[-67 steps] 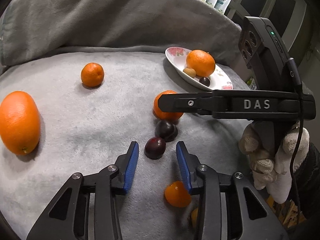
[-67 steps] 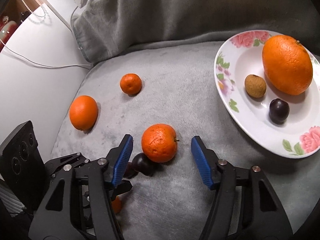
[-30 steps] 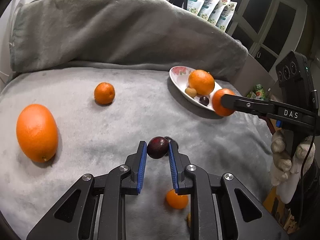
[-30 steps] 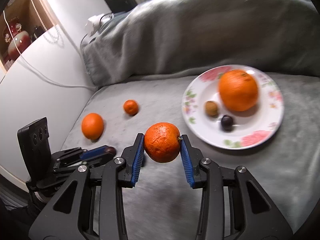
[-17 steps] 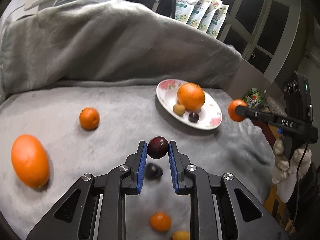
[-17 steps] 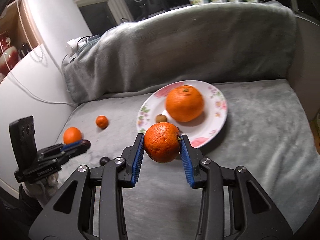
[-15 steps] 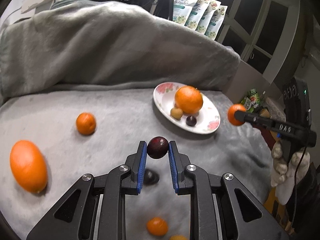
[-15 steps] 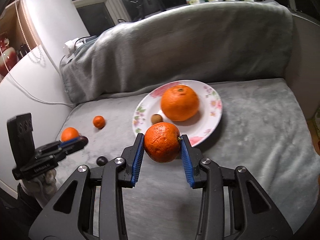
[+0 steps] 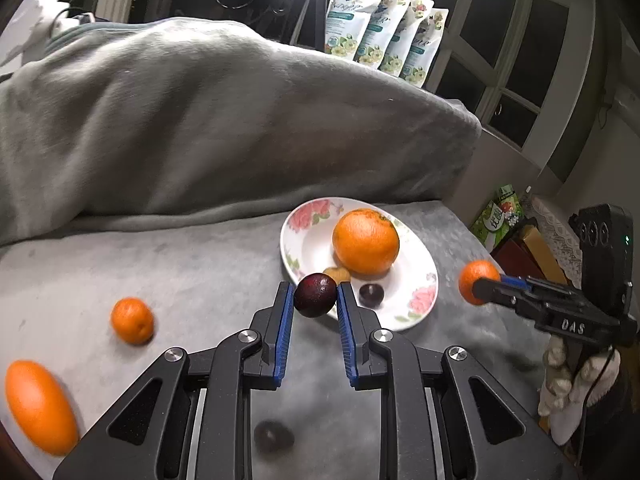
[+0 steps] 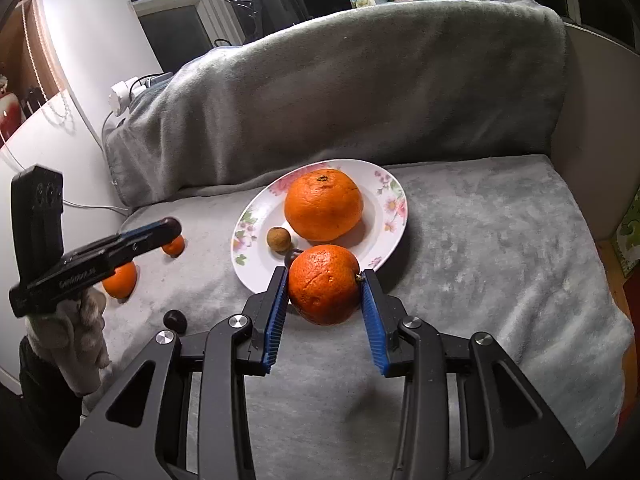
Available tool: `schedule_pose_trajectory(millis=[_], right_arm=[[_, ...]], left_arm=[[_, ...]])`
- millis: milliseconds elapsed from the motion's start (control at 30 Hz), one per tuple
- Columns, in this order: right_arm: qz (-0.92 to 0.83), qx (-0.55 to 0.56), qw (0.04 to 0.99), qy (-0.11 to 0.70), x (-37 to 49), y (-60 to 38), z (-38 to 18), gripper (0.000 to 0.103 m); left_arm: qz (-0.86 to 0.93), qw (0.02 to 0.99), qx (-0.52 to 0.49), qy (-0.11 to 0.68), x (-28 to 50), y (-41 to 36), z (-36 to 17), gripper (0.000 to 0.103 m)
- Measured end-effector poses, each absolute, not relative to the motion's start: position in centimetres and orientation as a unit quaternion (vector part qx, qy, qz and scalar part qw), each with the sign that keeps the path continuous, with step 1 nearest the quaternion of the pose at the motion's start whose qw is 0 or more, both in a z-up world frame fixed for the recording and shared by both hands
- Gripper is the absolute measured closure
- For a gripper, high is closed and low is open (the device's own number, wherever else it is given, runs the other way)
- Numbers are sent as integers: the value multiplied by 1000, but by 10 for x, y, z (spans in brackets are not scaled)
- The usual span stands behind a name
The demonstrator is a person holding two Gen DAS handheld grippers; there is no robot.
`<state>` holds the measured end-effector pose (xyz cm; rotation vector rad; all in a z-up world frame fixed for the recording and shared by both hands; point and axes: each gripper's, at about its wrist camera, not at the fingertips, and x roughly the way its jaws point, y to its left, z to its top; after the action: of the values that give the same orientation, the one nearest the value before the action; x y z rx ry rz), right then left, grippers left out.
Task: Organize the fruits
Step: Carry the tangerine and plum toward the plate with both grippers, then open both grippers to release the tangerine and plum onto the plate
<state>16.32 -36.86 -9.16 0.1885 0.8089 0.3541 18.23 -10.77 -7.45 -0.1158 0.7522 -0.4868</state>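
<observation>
The left tongs (image 9: 315, 300) grip a plum (image 9: 315, 294), held at the plate's (image 9: 416, 264) 7 o'clock rim. The right tongs (image 10: 324, 286) clamp an orange (image 10: 323, 284) at the plate's 6 o'clock edge. Farther on, the plate carries a large orange (image 10: 323, 205), a brown fruit (image 10: 278, 239) at its 8 o'clock, and a dark fruit (image 9: 371, 294).

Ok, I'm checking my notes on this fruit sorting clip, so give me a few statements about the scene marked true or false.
1. The left tool grips a dark plum. True.
2. The right tool is empty. False: it grips an orange.
3. The floral plate holds a large orange. True.
4. All fruit is already on the plate. False: a small mandarin and another plum lie on the grey blanket.
5. The plate is plain white. False: it has pink flowers.
</observation>
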Motion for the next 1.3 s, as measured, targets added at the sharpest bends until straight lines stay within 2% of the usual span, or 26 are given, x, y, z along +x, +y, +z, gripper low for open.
schedule_pose_trajectory(millis=[767,1300], right_arm=[[177,65,897,399,183,-361,-107,65],[179,48,896,404,187,-349,-112,65]], left_arm=[[-230,890,-37,391,240,-136,-89,83],[-236,889,-34,391,249,-143,-90,83]])
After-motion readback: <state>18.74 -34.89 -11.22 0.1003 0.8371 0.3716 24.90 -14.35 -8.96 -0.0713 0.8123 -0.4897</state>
